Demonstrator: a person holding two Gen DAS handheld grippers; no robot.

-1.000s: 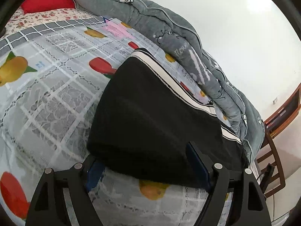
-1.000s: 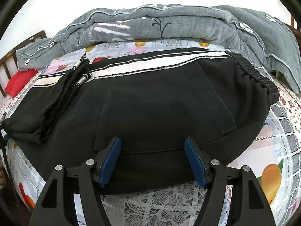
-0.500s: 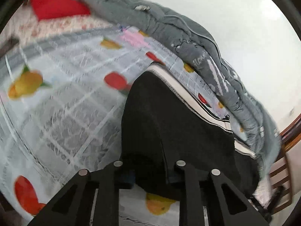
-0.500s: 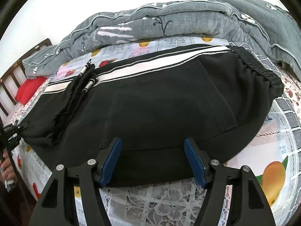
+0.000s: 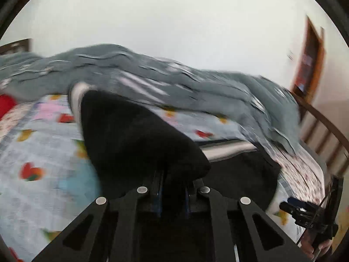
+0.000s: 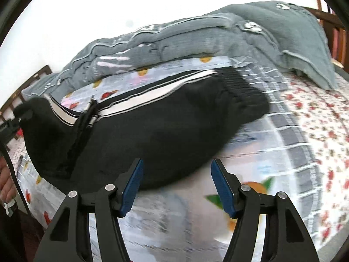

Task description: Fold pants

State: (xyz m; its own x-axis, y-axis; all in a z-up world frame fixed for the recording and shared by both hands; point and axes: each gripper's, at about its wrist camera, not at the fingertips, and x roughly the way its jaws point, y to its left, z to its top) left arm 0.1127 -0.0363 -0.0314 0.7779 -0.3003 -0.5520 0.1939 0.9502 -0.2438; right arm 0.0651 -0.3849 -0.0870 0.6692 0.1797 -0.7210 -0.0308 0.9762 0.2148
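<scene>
The black pants point(image 6: 157, 128) with white side stripes lie on the bed, waistband at the right. My left gripper point(image 5: 172, 187) is shut on the leg end of the pants point(image 5: 135, 139) and holds it lifted off the bed; the raised fabric drapes over the fingers. That lifted end also shows at the far left of the right wrist view point(image 6: 39, 118). My right gripper point(image 6: 176, 185) is open and empty, just in front of the pants' near edge, above the sheet.
A grey quilt point(image 6: 196, 41) is bunched along the far side of the bed. The fruit-print sheet point(image 6: 283, 152) covers the mattress. A red pillow point(image 5: 6, 104) lies far left. A wooden bed frame point(image 5: 322, 135) stands at the right.
My left gripper has shut on the leg end of the pants and lifted it, swinging toward the waistband. My right gripper has drawn back and shifted right, staying open.
</scene>
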